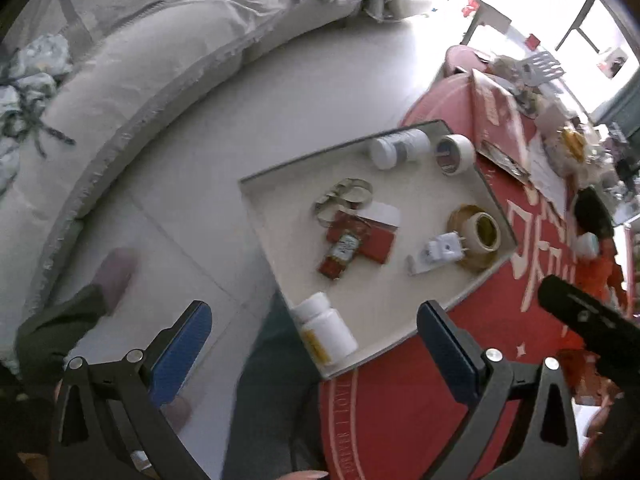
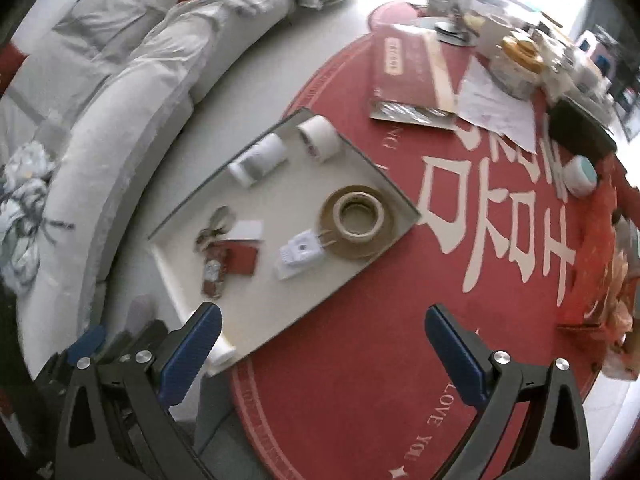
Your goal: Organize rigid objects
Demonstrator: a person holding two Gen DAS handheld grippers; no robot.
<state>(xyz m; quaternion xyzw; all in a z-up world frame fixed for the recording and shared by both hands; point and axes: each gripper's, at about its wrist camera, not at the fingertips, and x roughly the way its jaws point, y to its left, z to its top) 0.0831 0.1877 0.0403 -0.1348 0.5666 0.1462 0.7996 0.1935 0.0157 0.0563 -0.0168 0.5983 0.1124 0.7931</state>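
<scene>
A white tray (image 1: 260, 200) lies on the edge of a round red table (image 1: 400, 420). On it are a white pill bottle (image 1: 326, 330) at the near corner, a second white bottle (image 1: 394, 148), a masking tape roll (image 1: 454, 152), a brown tape roll (image 1: 478, 236), a white plug (image 1: 438, 252) and keys with a red fob (image 1: 344, 248). My left gripper (image 1: 312, 312) hovers open over the tray's near corner, holding nothing. In the right wrist view my right gripper (image 2: 323, 315) hangs open and empty above the tray (image 2: 280, 312), with the plug (image 2: 298, 256) and brown tape (image 2: 358, 220) ahead of it.
A grey sofa (image 1: 140, 80) curves around the table's left, with pale floor (image 1: 200, 180) between. A red box (image 2: 404, 72), papers (image 2: 496, 112), a black case (image 2: 580, 132) and a small white jar (image 2: 580, 176) crowd the table's far side. A person's slippered foot (image 1: 116, 276) stands below.
</scene>
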